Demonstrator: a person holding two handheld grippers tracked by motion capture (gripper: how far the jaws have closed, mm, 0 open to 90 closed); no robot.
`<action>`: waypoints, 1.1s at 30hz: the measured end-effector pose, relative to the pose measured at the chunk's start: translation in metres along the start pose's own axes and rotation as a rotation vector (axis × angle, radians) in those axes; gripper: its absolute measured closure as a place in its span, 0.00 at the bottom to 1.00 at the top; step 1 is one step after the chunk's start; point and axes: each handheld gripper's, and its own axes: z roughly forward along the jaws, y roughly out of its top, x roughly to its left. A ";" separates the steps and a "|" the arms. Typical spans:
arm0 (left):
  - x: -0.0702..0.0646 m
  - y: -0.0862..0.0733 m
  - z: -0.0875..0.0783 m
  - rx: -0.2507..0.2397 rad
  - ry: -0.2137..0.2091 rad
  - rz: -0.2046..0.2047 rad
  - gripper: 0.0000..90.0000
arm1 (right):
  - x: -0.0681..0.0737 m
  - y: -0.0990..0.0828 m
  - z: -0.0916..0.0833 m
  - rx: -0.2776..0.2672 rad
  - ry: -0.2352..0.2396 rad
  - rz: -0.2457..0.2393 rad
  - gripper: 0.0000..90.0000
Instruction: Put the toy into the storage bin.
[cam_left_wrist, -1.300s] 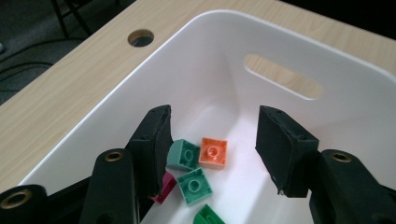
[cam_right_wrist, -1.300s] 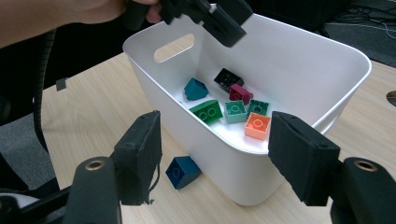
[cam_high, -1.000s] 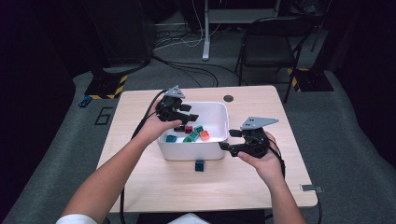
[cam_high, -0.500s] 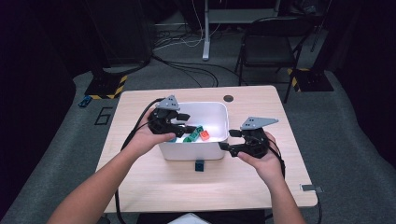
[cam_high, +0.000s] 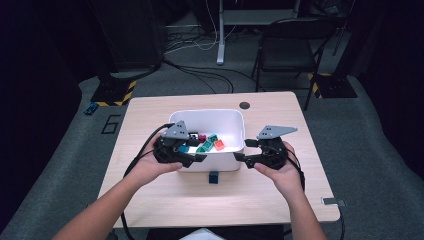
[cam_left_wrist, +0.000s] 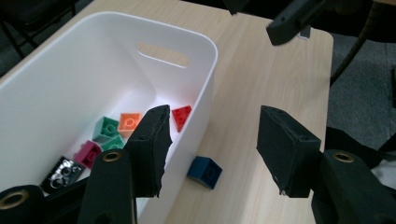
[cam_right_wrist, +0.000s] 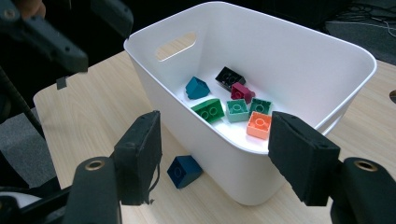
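Left gripper (cam_high: 199, 154) withdrew from bin (cam_high: 235, 117), empty.

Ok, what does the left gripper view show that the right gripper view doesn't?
Left gripper view: a red brick lying close to one side wall of the white bin.
Right gripper view: a dark teal sloped brick and a dark green brick on the bin floor.
Shared: the bin itself, the orange brick, the black brick, the pink brick, and the blue brick lying on the table just outside the bin.
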 end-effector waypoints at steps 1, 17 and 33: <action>-0.002 -0.003 0.001 0.007 0.000 -0.001 0.49 | 0.000 0.000 0.000 -0.001 0.000 0.000 0.38; -0.015 -0.052 0.036 0.043 -0.022 -0.081 0.48 | 0.000 0.000 -0.001 -0.003 0.000 0.002 0.38; -0.023 -0.095 0.088 0.111 -0.023 -0.139 0.45 | 0.001 0.000 0.000 -0.002 0.001 -0.004 0.38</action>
